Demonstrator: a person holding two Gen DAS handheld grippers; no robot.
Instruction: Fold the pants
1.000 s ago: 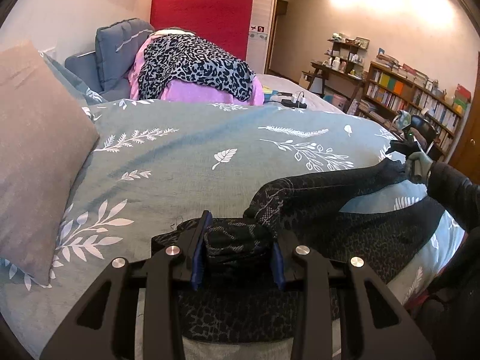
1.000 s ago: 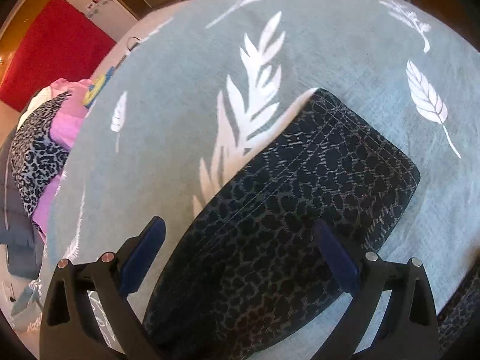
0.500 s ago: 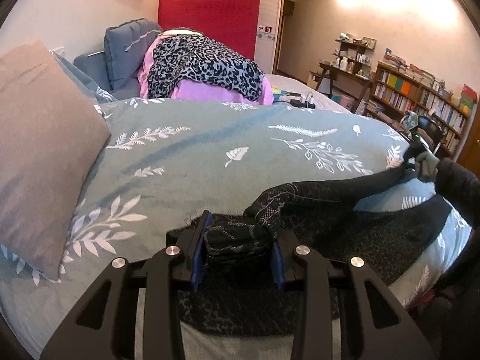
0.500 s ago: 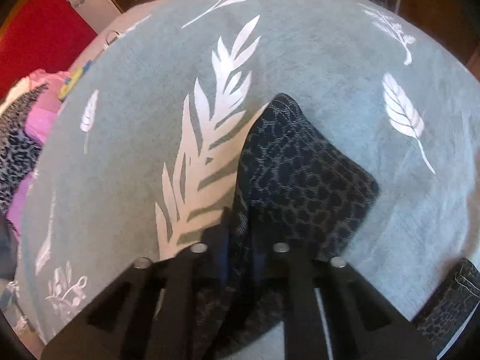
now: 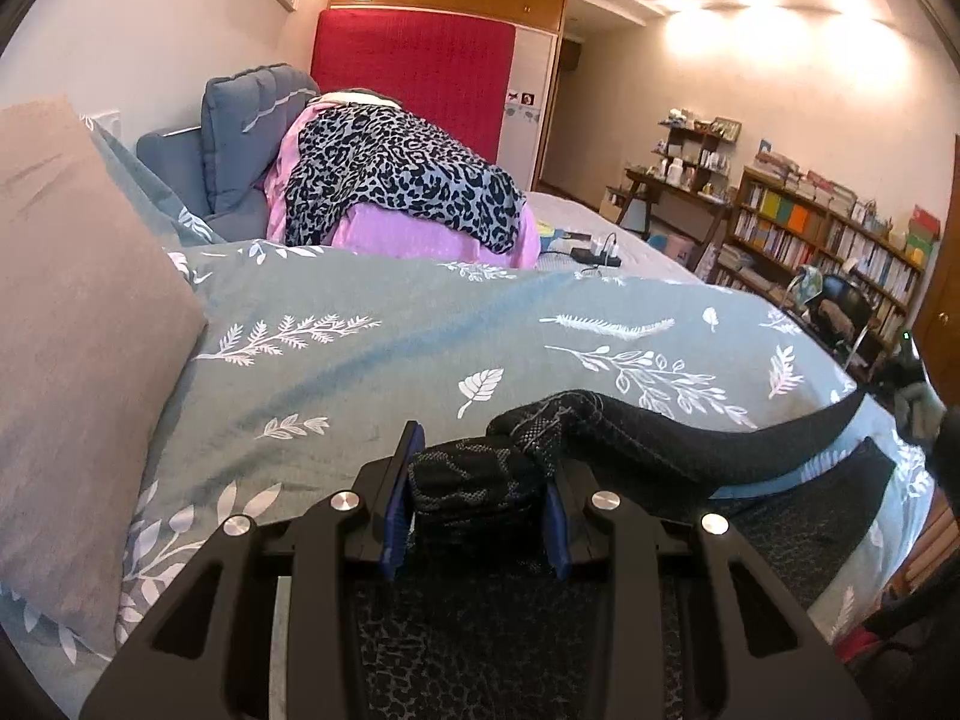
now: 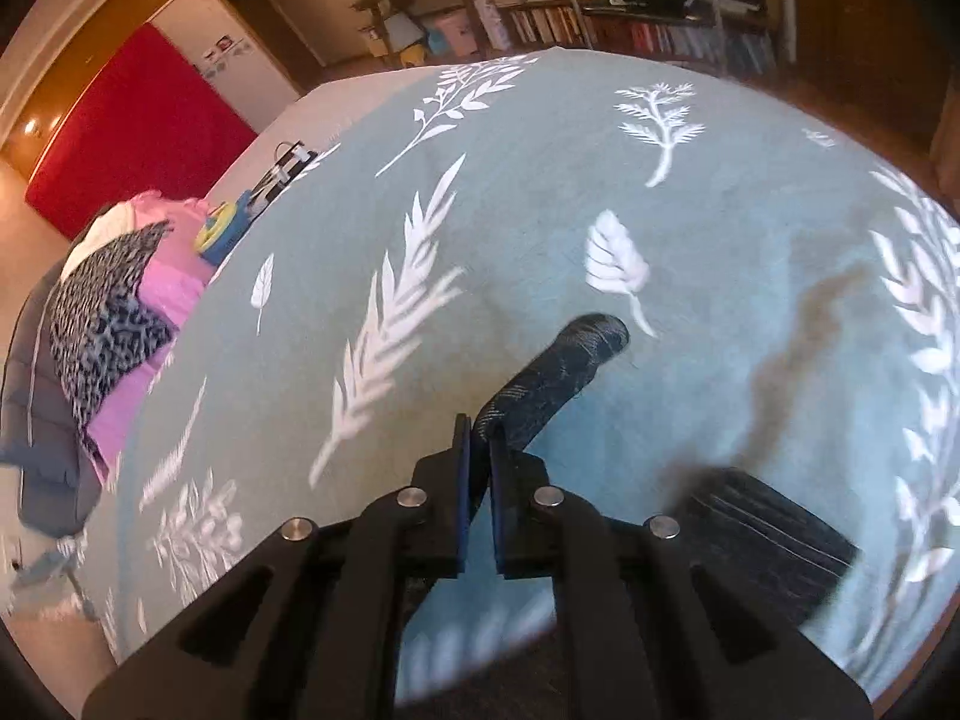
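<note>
Dark patterned pants [image 5: 690,444] lie on a grey-green leaf-print bedspread [image 5: 372,354]. My left gripper [image 5: 477,480] is shut on the bunched waist end of the pants, held just above the bed. One leg stretches taut to the right toward my right gripper, seen small at the far right edge [image 5: 909,360]. In the right wrist view my right gripper [image 6: 478,438] is shut on the leg's hem [image 6: 564,372], lifted above the bedspread [image 6: 540,192]. The other leg's hem [image 6: 774,540] lies flat on the bed at lower right.
A beige pillow [image 5: 72,348] lies at the left. A pile of pink and leopard-print bedding [image 5: 396,186] sits at the far side, with a charger and cables [image 5: 591,252] beside it. Bookshelves [image 5: 828,234] stand beyond the bed's right edge.
My right gripper closed on the leg hem and lifted it off the bed, pulling the leg taut. My left gripper kept its hold on the waist and rose a little.
</note>
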